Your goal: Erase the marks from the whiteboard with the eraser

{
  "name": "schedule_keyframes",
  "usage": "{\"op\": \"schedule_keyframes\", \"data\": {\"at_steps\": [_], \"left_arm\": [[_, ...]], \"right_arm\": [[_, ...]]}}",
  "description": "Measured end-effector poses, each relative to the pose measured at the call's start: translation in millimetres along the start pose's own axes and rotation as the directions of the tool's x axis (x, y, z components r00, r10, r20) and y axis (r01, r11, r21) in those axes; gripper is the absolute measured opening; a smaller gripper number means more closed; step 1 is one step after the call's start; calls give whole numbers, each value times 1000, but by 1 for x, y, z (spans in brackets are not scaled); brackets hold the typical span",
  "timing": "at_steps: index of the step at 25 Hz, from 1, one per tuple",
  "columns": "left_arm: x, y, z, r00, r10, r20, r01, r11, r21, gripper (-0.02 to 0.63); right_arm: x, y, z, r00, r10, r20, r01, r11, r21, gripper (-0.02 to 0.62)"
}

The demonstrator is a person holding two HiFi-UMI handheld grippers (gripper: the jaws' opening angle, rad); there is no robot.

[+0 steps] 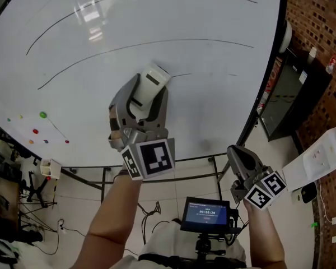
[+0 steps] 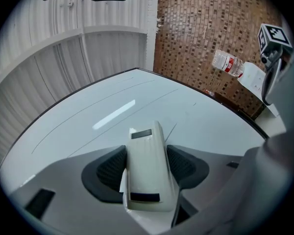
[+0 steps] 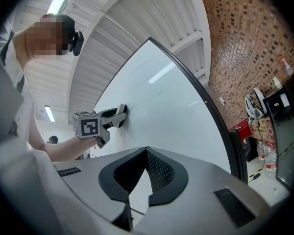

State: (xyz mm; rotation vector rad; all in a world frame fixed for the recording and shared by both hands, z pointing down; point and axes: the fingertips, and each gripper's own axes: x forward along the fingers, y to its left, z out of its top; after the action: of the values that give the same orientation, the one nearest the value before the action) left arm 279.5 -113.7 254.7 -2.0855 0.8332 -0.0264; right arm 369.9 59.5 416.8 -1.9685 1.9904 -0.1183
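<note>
- Left gripper [image 2: 146, 164]: clamped on eraser [image 1: 155, 75], pressed to whiteboard [image 1: 213, 111].
- Marks [image 1: 157, 41]: curved lines, 12 o'clock of eraser.
- Right gripper [image 3: 146, 173]: jaws together, empty, 5 o'clock of left.

The left claw [image 2: 147, 166] held a white eraser [image 2: 146, 151] tight between its two dark pads [image 2: 110, 166]. The eraser pointed away, and its far end touched the whiteboard [image 2: 63, 146]. Thin dark lines [image 2: 73, 120] curved across the board, and one short line [image 2: 172, 128] sat just beside the eraser's tip. A bright streak of light shone on the board. Behind the board stood a brown brick wall [image 2: 201, 38]. A clear bottle [image 2: 228, 62] lay near that wall.
</note>
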Motion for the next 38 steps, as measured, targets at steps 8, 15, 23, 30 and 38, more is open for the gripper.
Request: {"op": "schedule_keyframes", "data": {"at_steps": [8,15,23,30,38], "left_arm": [[-1,-31,3,995,-100,29,100,995,5,285],[-4,37,-1,993,89,77,-76,985,-153,287],[3,-3,10,998,39,43,-32,988,-152,285],[15,-50,43,996,-49,71,58,990,-128,285],[22,-108,70,977,-177,120,186,980,-65,286]], "right_arm": [[2,-2,4,1000,-2,-3,2,1000,1,28],[-1,-11,13,1000,-6,8,6,1000,-2,28],[-11,-17,13,1000,-14,8,14,1000,14,28],[-25,-26,22,999,-36,24,35,999,15,28],[-52,-40,27,996,-75,38,74,997,37,28]]}}
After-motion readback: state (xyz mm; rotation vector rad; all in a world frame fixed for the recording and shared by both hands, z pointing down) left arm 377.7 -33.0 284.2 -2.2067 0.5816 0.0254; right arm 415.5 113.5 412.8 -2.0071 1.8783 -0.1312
